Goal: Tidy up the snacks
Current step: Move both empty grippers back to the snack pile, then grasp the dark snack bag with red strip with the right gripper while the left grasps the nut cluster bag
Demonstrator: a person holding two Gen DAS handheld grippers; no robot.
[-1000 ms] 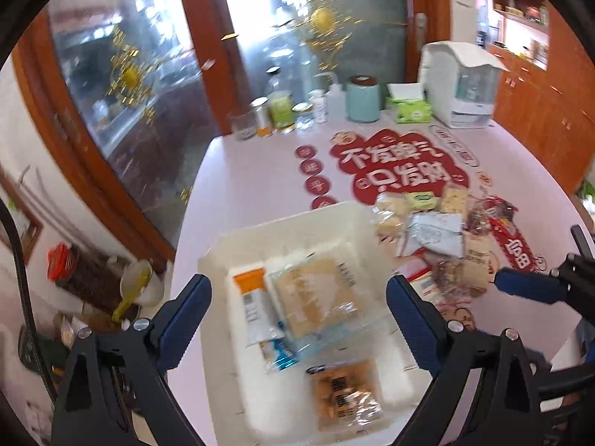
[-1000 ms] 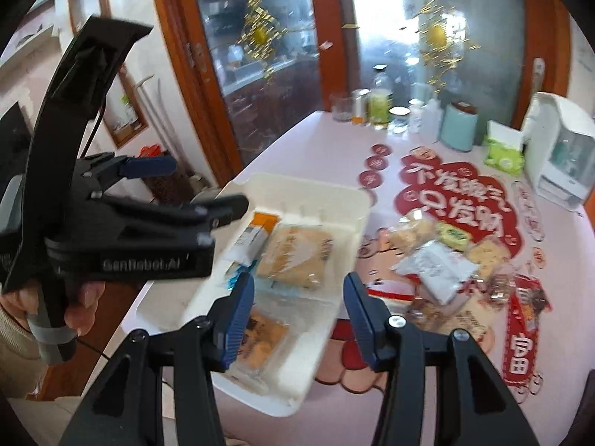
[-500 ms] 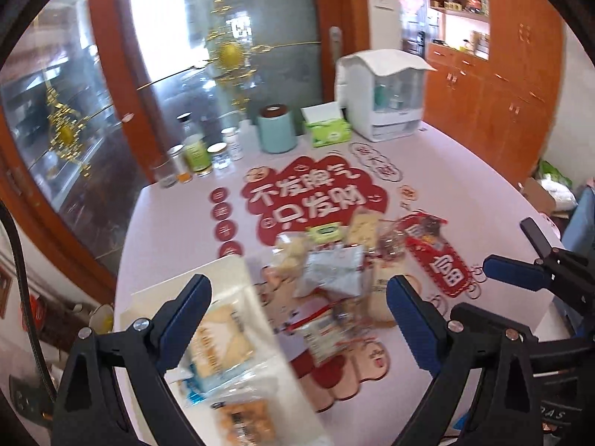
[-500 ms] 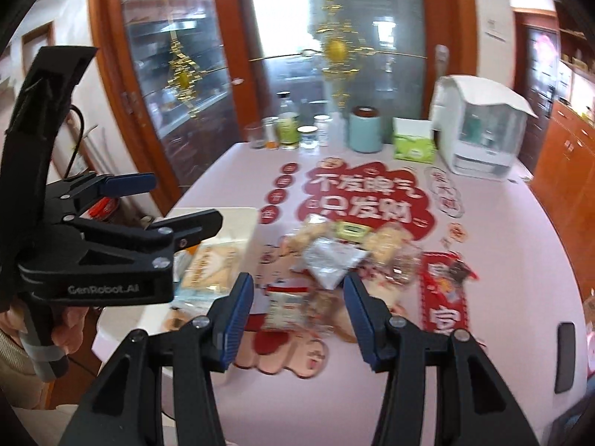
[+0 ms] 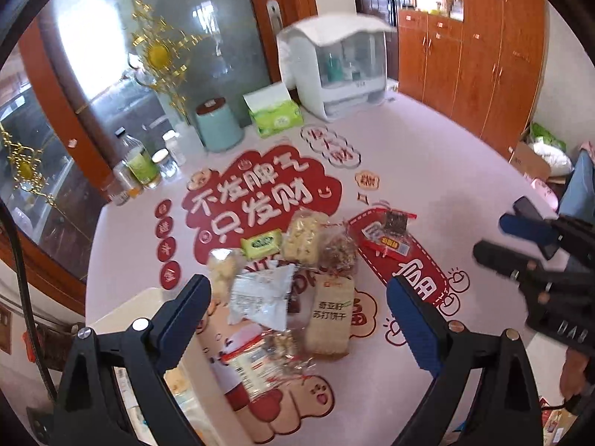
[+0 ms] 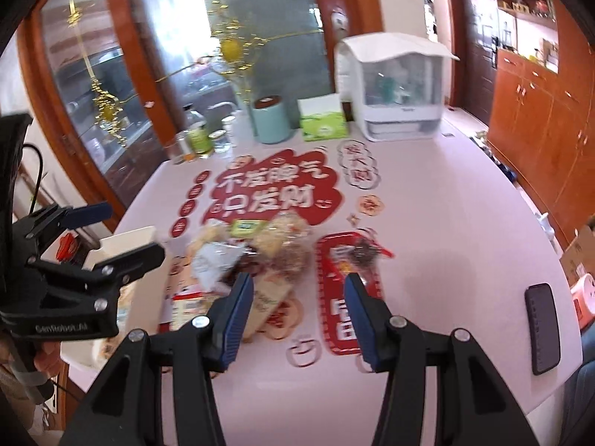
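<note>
Left wrist view: left tool (image 5: 297,319) open, empty; soda cracker pack (image 5: 329,319) ahead, light, brittle; grip its long edges.

Home dining rm; wood cupboards (image 5: 479,55), glass door (image 6: 260,37), table (image 6: 446,204) w/ tissue box (image 6: 322,123)

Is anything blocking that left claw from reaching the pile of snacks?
Nothing visible. The left gripper hangs open above the snack pile, with only air between. The white tray sits beside the pile, at the gripper's left.
</note>
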